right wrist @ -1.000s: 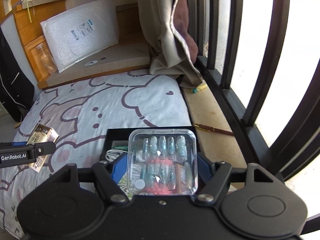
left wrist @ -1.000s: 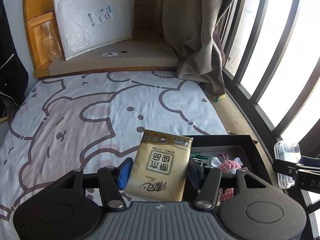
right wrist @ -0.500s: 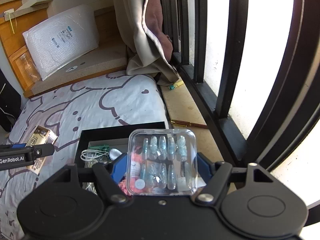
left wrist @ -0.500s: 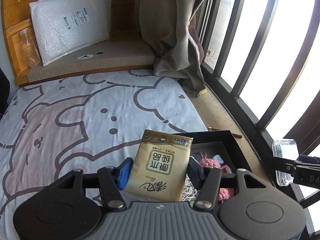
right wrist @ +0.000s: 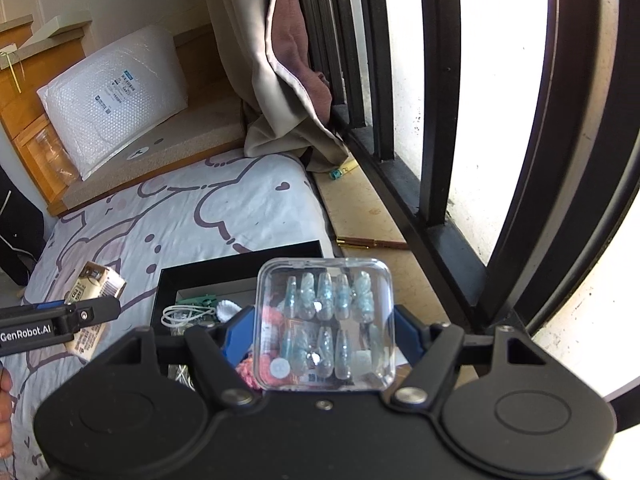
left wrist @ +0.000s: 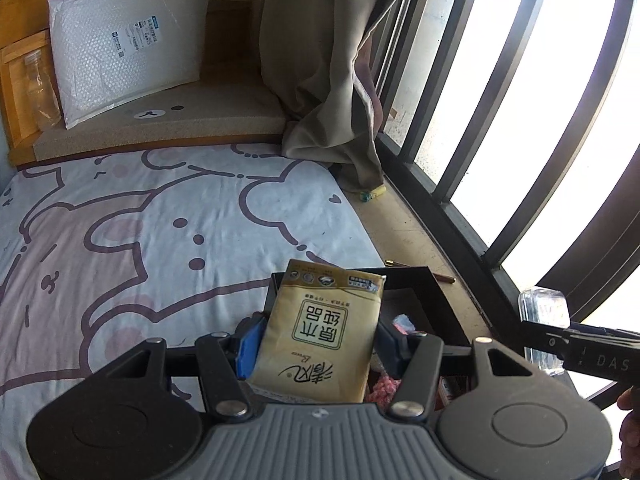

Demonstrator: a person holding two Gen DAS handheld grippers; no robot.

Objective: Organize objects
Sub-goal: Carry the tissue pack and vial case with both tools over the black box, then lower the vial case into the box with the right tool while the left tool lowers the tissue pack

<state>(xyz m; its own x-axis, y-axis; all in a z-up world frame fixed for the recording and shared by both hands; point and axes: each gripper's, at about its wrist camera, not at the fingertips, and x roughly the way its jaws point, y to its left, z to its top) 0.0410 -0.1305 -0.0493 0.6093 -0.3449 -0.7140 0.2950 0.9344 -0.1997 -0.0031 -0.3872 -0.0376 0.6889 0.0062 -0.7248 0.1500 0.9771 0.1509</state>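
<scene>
**Both tongs loaded above the black box**

Beyond both tongs spreads the cartoon-print bedsheet (left wrist: 152,216), with a bubble-wrap parcel (left wrist: 124,52) at its far end. Directly under the tongs sits the open black box (right wrist: 240,264), holding pink yarn and a white cord. The left gripper (left wrist: 316,340) is clamped on a tan tissue pack (left wrist: 320,332). The right gripper (right wrist: 326,332) is clamped on a clear case of press-on nails (right wrist: 326,320).

tan tissue pack (left wrist: 324,332), black box (right wrist: 240,270), bear-print sheet (left wrist: 140,232)
</scene>
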